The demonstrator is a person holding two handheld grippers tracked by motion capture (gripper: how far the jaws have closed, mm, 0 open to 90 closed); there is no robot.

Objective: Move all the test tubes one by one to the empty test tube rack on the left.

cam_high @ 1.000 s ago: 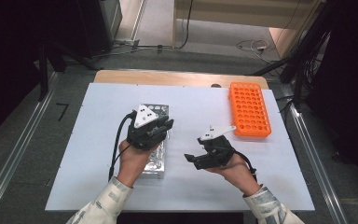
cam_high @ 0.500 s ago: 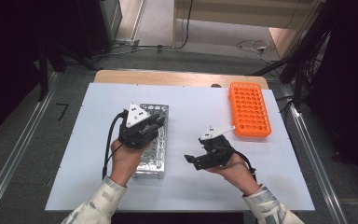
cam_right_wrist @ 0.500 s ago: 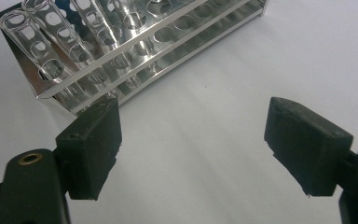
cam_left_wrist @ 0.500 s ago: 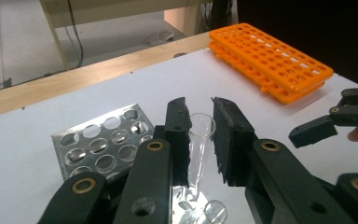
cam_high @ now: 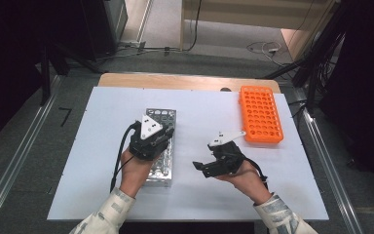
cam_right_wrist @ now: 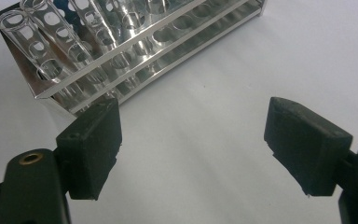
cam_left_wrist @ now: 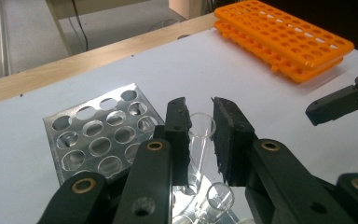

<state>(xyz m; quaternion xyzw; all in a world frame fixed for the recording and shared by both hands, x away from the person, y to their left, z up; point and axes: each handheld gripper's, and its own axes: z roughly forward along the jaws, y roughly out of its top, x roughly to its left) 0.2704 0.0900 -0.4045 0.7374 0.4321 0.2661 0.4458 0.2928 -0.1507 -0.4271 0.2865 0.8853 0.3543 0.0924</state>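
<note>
My left hand-held gripper (cam_left_wrist: 199, 135) nearly pinches a clear, slippery, fragile glass test tube (cam_left_wrist: 200, 135) just below its rim above the shiny metal rack (cam_high: 159, 146), while my right hand-held gripper (cam_right_wrist: 193, 147) gapes empty.

Jaws spread wide — metal rack (cam_right_wrist: 135, 51) beyond.

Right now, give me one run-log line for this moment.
left gripper: jaws around glass tube, contact unclear | right gripper: open, empty | metal rack: centre | orange rack: far right
</note>
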